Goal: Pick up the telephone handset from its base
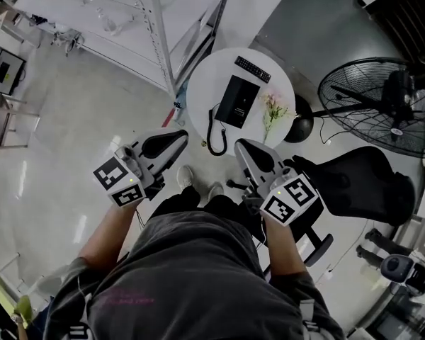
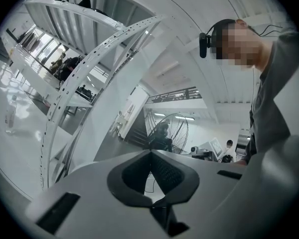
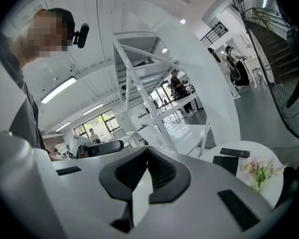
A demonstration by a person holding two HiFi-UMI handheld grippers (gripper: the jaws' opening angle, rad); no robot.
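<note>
- Handset of black plastic (image 1: 227,99), long and narrow, lies on the flat black rectangular telephone base (image 1: 242,105), along the base's left side. Both sit at the middle of the round white table (image 1: 200,92). From this height the handset barely stands out from the base.
- Running from the telephone's left end, the coiled black cord (image 1: 215,137) loops at the table's near edge.
- Near the table's far edge lies the slim black remote control (image 1: 253,69), apart from the telephone base.
- By the table's right edge, just beside the base, is the small bunch of pink flowers with green stems (image 1: 272,112).
- Short of the table's near edge and left of the cord loop is the left gripper (image 1: 180,137), white-bodied with black jaws and a marker cube. In the left gripper view its jaws meet at the tips with nothing between them.
- Also short of the near edge, right of the cord loop, is the right gripper (image 1: 241,147). Its jaws are pressed together too, empty and touching nothing.
- Right of the table stands the large black wire-caged fan (image 1: 368,98), and the black mesh office chair (image 1: 361,183) is nearer the person on that side.
- Beyond the table's left edge rises the white perforated-metal shelving frame (image 1: 156,27).
</note>
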